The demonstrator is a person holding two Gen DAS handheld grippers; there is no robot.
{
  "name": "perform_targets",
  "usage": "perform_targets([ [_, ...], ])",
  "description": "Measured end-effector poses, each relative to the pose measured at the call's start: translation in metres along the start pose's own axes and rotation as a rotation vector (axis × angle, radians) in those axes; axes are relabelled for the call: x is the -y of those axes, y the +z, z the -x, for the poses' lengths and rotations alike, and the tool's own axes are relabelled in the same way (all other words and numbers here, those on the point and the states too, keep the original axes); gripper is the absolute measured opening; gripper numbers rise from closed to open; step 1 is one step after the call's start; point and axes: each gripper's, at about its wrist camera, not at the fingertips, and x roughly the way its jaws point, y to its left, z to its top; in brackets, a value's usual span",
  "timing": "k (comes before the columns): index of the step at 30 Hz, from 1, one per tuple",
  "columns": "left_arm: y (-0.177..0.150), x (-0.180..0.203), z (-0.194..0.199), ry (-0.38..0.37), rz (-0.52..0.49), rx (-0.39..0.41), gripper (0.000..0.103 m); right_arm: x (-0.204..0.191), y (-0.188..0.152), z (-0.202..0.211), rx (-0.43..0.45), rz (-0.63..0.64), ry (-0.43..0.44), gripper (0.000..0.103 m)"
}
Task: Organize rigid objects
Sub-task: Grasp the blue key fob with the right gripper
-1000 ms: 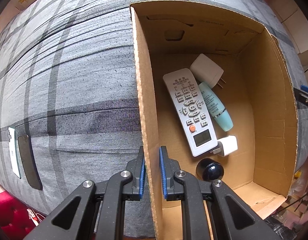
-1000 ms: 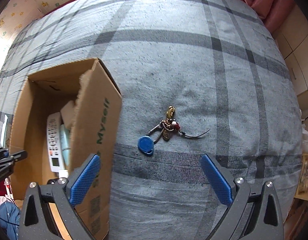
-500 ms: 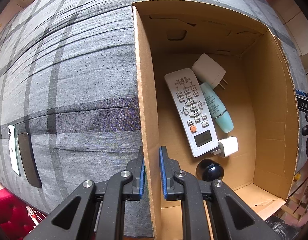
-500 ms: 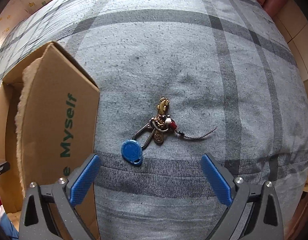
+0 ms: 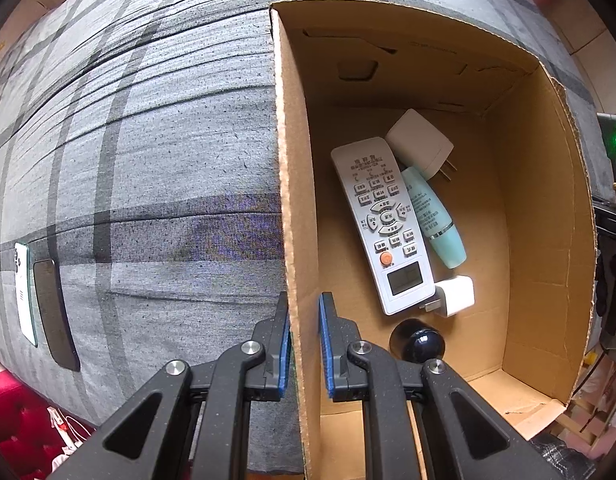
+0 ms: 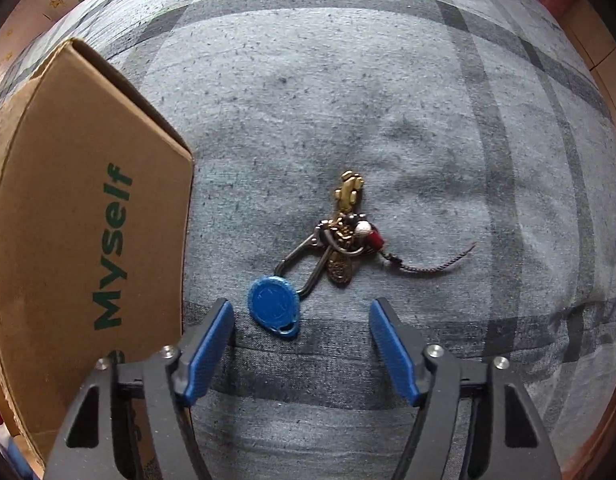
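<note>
My left gripper (image 5: 303,316) is shut on the left wall of the cardboard box (image 5: 294,200), one pad on each side. Inside the box lie a white remote (image 5: 381,222), a white charger (image 5: 421,146), a mint tube (image 5: 433,218), a small white plug (image 5: 453,296) and a dark round knob (image 5: 417,344). In the right wrist view a key bunch (image 6: 339,236) with a blue fob (image 6: 274,304) lies on the grey plaid bed cover. My right gripper (image 6: 302,314) hangs just above it, its jaws closing; the fob sits between the pads, untouched.
The box's outer wall (image 6: 88,240), printed "Myself", stands close to the left of my right gripper. Two phones, one white (image 5: 24,292) and one dark (image 5: 54,312), lie near the bed's left edge. A red surface (image 5: 20,420) lies below that edge.
My right gripper has dropped closer to the key bunch and its jaws have narrowed. The left gripper and the box have stayed still.
</note>
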Motion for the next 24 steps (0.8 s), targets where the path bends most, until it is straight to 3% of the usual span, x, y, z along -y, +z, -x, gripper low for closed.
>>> perform_targets([
  [3, 0.000, 0.000, 0.000, -0.001, 0.001, 0.000, 0.013, -0.007, 0.000, -0.005, -0.008, -0.002, 0.009, 0.067],
  [4, 0.000, 0.000, 0.000, -0.001, 0.001, 0.001, 0.013, -0.007, 0.000, -0.006, -0.010, -0.007, 0.011, 0.061],
  [7, 0.000, -0.001, 0.000, 0.000, -0.001, 0.001, 0.013, -0.008, 0.006, -0.009, -0.015, -0.012, 0.020, 0.028],
  [24, -0.003, 0.005, 0.001, 0.005, -0.014, 0.009, 0.013, -0.008, 0.000, 0.042, 0.031, -0.007, 0.022, 0.028],
])
